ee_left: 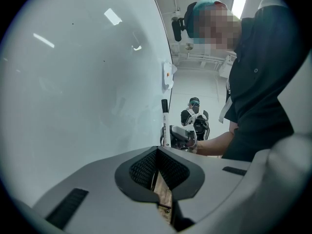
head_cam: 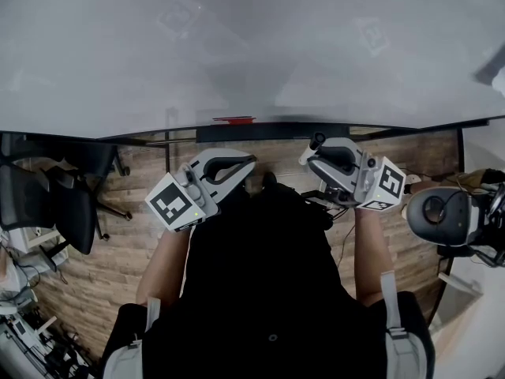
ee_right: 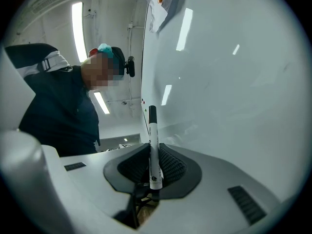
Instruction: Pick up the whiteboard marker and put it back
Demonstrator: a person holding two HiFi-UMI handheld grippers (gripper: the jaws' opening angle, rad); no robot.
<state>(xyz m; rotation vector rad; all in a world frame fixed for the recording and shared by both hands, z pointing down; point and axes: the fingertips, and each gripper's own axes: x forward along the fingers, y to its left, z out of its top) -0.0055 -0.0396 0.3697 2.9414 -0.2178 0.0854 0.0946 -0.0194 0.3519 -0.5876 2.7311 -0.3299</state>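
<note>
The whiteboard marker [ee_right: 153,128], white with a black cap, stands clamped between the pads of my right gripper [ee_right: 155,155], cap pointing away from the jaws. It is close beside the whiteboard [ee_right: 234,82]. In the head view my right gripper [head_cam: 314,155] holds the marker [head_cam: 309,148] just below the board's dark ledge [head_cam: 272,131]. My left gripper [head_cam: 241,164] is level beside it, jaws together and empty. In the left gripper view its pads [ee_left: 157,155] meet, and beyond them the marker [ee_left: 165,123] shows in my right gripper [ee_left: 181,134].
A small red thing [head_cam: 234,120] lies on the ledge. A paper [ee_left: 167,76] hangs on the board's edge. A black office chair [head_cam: 71,204] stands at the left on the wood floor, a grey device [head_cam: 442,215] at the right. Another person [ee_left: 195,112] is far behind.
</note>
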